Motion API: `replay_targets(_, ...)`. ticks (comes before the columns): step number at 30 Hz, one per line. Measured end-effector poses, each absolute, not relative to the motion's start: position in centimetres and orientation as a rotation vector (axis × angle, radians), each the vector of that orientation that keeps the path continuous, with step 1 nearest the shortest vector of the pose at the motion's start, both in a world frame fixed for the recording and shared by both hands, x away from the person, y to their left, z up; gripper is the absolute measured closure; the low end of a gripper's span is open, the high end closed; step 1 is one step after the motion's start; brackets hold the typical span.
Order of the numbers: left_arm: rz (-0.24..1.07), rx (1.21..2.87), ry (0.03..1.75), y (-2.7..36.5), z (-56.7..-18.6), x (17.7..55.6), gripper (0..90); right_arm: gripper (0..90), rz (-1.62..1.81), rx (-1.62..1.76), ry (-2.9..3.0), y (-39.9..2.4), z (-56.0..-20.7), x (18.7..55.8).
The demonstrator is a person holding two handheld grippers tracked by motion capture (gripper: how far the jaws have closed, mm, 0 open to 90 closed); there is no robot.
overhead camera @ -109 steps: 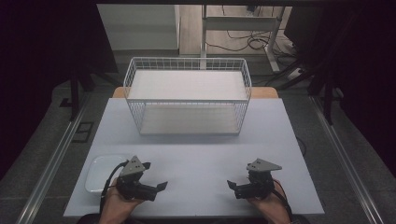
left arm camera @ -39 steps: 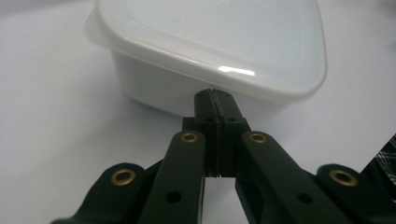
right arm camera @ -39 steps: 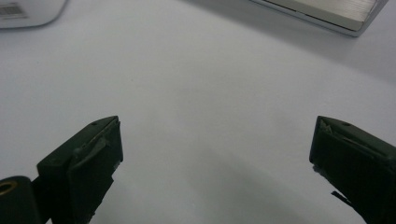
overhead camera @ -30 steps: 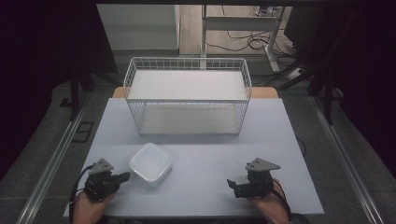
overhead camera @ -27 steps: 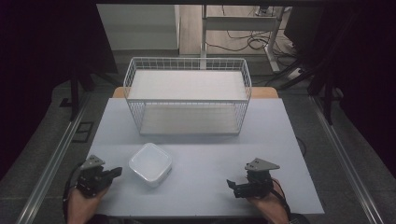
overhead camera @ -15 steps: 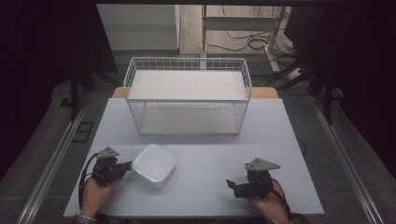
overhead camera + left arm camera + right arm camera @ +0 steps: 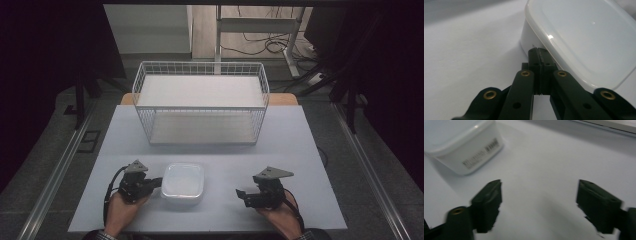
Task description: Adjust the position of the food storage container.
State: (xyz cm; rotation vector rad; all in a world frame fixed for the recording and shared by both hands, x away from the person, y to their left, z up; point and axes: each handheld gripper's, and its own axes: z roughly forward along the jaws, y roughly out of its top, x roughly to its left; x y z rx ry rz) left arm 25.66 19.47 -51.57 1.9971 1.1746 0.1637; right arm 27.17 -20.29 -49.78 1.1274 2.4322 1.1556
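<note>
The smooth, rounded-square white plastic container (image 7: 183, 184) sat near the desk's (image 7: 300, 150) front edge. I had my left gripper (image 7: 156, 183), jaws pressed together, touching its side; my right gripper (image 7: 241, 195) rested spread apart. Behind stood a wire basket (image 7: 202, 102).

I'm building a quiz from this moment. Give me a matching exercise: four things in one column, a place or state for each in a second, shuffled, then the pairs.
Things:
1. left gripper
2. right gripper
3. white lidded box
4. wire basket

Places or states:
A. at the far middle of the table
B. jaws wide apart over bare table
C. jaws together, tip at the box's side
D. near edge, between the two grippers

Pairs: 1-C, 2-B, 3-D, 4-A
</note>
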Motion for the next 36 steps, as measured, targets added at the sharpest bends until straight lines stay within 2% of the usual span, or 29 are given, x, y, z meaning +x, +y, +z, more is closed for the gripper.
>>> replay_targets(1, 0.164, 1.997, 1.175, 19.5, -51.6, 25.7, 90.0, 27.8, 1.156, 1.127, 2.432, -20.3, -49.8, 27.2)
replay_targets(2, 0.148, 1.994, 1.168, 19.0, -51.6, 25.6, 90.0, 41.5, 1.188, 1.122, 2.471, -19.3, -49.8, 27.4)
replay_targets(4, 0.139, 1.995, 1.162, 18.7, -51.6, 25.6, 90.0, 56.9, 1.204, 1.109, 2.511, -18.4, -49.8, 27.7)
replay_targets(5, 0.134, 1.996, 1.156, 18.5, -51.6, 25.6, 90.0, 56.9, 1.204, 1.109, 2.511, -18.4, -49.8, 27.7)
replay_targets(6, 0.121, 2.004, 1.140, 17.8, -51.6, 25.6, 90.0, 68.5, 1.222, 1.083, 2.557, -17.5, -49.9, 28.0)
replay_targets(8, 0.109, 2.012, 1.124, 17.1, -51.6, 25.7, 90.0, 78.5, 1.226, 1.047, 2.574, -16.8, -49.9, 28.3)
replay_targets(9, 0.109, 2.012, 1.124, 17.1, -51.6, 25.7, 90.0, 78.5, 1.226, 1.047, 2.574, -16.8, -49.9, 28.3)
replay_targets(10, 0.100, 2.014, 1.112, 16.4, -51.6, 25.8, 90.0, 85.7, 1.211, 1.009, 2.587, -16.1, -49.7, 28.4)
replay_targets(12, 0.093, 2.016, 1.105, 16.0, -51.6, 25.8, 90.0, 89.0, 1.189, 0.980, 2.584, -15.7, -49.5, 28.4)
replay_targets(21, 0.081, 2.015, 1.067, 13.7, -51.6, 26.4, 90.0, 89.1, 1.106, 0.955, 2.578, -17.1, -49.6, 28.2)
replay_targets(25, 0.136, 2.040, 1.065, 14.0, -51.7, 26.4, 89.9, 87.2, 1.116, 0.956, 2.562, -17.5, -49.5, 28.2)
replay_targets(26, 0.143, 2.037, 1.065, 14.4, -51.7, 26.3, 87.0, 84.7, 1.115, 0.951, 2.553, -17.6, -49.5, 28.3)
replay_targets(28, 0.138, 2.020, 1.057, 15.1, -51.7, 26.2, 74.2, 76.2, 1.122, 0.958, 2.529, -18.1, -49.4, 28.3)
replay_targets(29, 0.138, 2.020, 1.057, 15.1, -51.7, 26.2, 66.4, 76.2, 1.125, 0.962, 2.520, -18.4, -49.4, 28.4)
replay_targets(31, 0.170, 2.017, 1.043, 15.7, -51.9, 26.0, 48.9, 57.8, 1.131, 0.977, 2.499, -19.0, -49.5, 28.5)
replay_targets(34, 0.178, 2.004, 1.024, 16.2, -52.0, 25.9, 31.1, 37.5, 1.144, 0.962, 2.473, -19.8, -49.7, 28.6)
replay_targets(35, 0.178, 2.004, 1.024, 16.2, -52.0, 25.9, 26.2, 37.5, 1.144, 0.962, 2.473, -19.8, -49.7, 28.6)
replay_targets(36, 0.171, 1.999, 1.024, 16.5, -52.1, 25.9, 23.8, 26.1, 1.131, 0.935, 2.458, -20.1, -50.0, 28.7)
